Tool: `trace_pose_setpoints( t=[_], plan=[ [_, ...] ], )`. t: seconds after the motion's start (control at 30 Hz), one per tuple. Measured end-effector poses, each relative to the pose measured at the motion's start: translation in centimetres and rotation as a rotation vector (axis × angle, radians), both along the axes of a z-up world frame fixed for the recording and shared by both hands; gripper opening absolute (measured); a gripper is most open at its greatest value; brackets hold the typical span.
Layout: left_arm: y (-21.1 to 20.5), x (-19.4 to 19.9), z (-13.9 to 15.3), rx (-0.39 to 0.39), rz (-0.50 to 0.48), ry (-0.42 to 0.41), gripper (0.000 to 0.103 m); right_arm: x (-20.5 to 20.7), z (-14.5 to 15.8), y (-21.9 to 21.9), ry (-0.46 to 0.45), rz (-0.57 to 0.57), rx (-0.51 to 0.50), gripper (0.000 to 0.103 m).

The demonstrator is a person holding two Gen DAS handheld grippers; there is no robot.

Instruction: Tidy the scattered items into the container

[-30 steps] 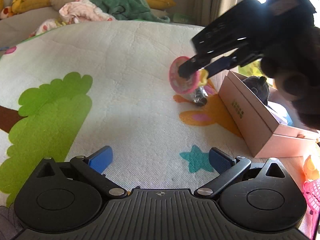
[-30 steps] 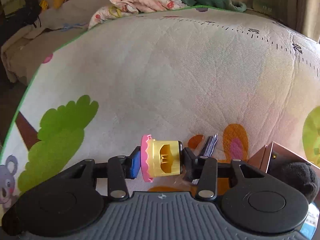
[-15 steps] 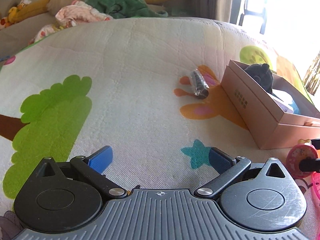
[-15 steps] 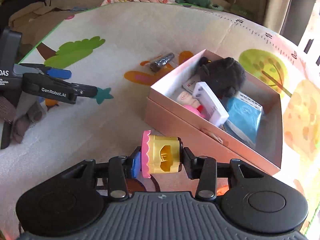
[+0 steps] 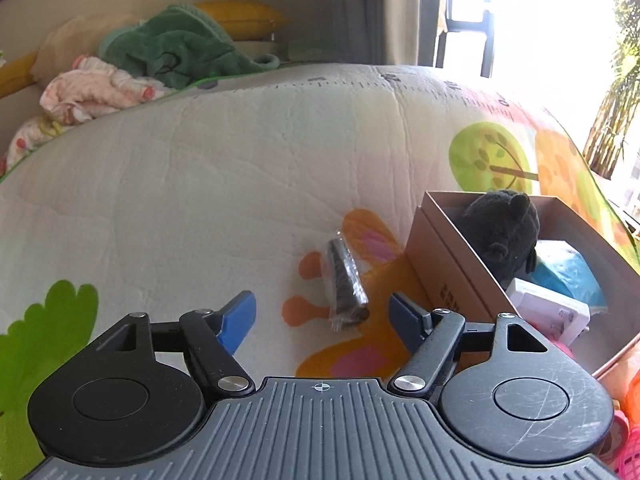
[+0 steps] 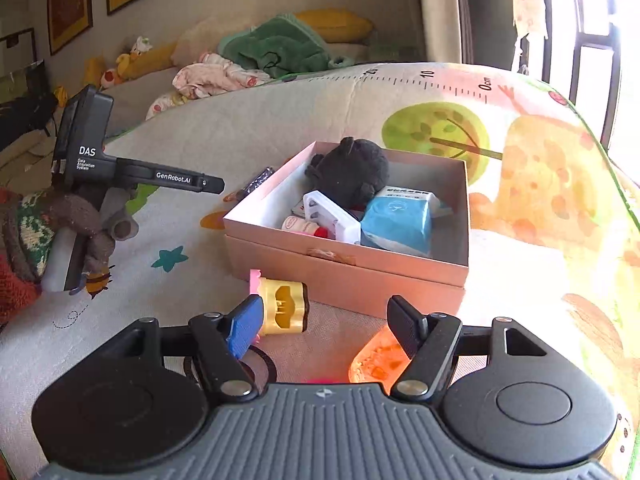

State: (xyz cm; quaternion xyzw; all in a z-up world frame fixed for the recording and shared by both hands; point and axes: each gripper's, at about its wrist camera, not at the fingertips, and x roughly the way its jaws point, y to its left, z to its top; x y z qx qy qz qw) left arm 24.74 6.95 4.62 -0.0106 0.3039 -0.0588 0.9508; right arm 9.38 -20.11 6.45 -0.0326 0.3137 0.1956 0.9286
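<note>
- Both grippers stood spread: left gripper (image 5: 322,312) closing around the wrapped dark roll (image 5: 343,286), untouched.
- Right gripper (image 6: 322,320), jaws just opened, had freed the yellow toy (image 6: 280,304) outside the box (image 6: 348,272); it risked rolling away.

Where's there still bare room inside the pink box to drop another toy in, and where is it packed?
Inside the pink box, bare floor shows along the right wall, beside the blue packet, and in the near-left corner by the white plastic case. The middle is packed: the black plush toy lies against the case and packet.

Left claw (image 5: 322,312) closing, empty, wrapped dark roll (image 5: 344,286) ahead, box (image 5: 448,264) beside it
</note>
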Motion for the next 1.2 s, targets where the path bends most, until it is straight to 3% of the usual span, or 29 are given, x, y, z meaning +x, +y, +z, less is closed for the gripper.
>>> trace_pose_setpoints(
  t=[0.13,0.23,0.33,0.43,0.57,0.63,0.8,0.9,0.97,1.07,1.13,1.2],
  plan=[
    [-1.3,2.9,-1.2,-0.017,-0.023,0.030,0.068,0.0,-1.0,-1.5,0.026,-0.062,0.010,0.071],
    [-1.8,4.3,-1.9,0.004,-0.012,0.064,0.050,0.3,-1.7,-2.0,0.054,-0.090,0.023,0.071],
    [-1.9,4.7,-2.3,0.037,-0.016,0.076,0.033,0.2,-2.0,-2.0,0.055,-0.100,0.025,0.072],
    [-2.0,3.6,-2.2,0.081,-0.034,0.068,0.027,-0.1,-2.1,-1.9,0.051,-0.107,0.024,0.073],
    [-1.6,0.5,-1.4,0.071,-0.064,0.066,0.024,-0.7,-1.9,-1.5,0.039,-0.114,0.015,0.074],
    [-1.4,-2.5,-0.8,0.053,-0.095,0.061,0.015,-1.3,-1.5,-1.5,0.029,-0.114,0.019,0.077],
    [-1.2,-11.2,0.5,-0.032,-0.198,0.053,0.015,-2.8,-0.9,-1.6,0.018,-0.114,0.023,0.080],
    [-1.2,-15.3,0.2,-0.031,-0.220,0.065,0.020,-3.5,-0.8,-1.5,0.020,-0.107,0.016,0.083],
    [-1.0,-16.7,-0.3,-0.021,-0.189,0.075,0.047,-3.8,-1.0,-1.3,0.027,-0.101,0.014,0.085],
    [-0.5,-16.2,-0.6,-0.003,-0.097,0.070,0.077,-4.0,-1.6,-0.8,0.051,-0.089,0.022,0.086],
    [0.2,-14.6,-0.5,-0.038,-0.019,0.040,0.088,-4.1,-1.9,-0.1,0.055,-0.078,0.013,0.086],
    [0.4,-12.2,-0.3,-0.071,0.017,0.016,0.090,-4.3,-2.0,0.6,0.046,-0.061,0.001,0.086]
  ],
)
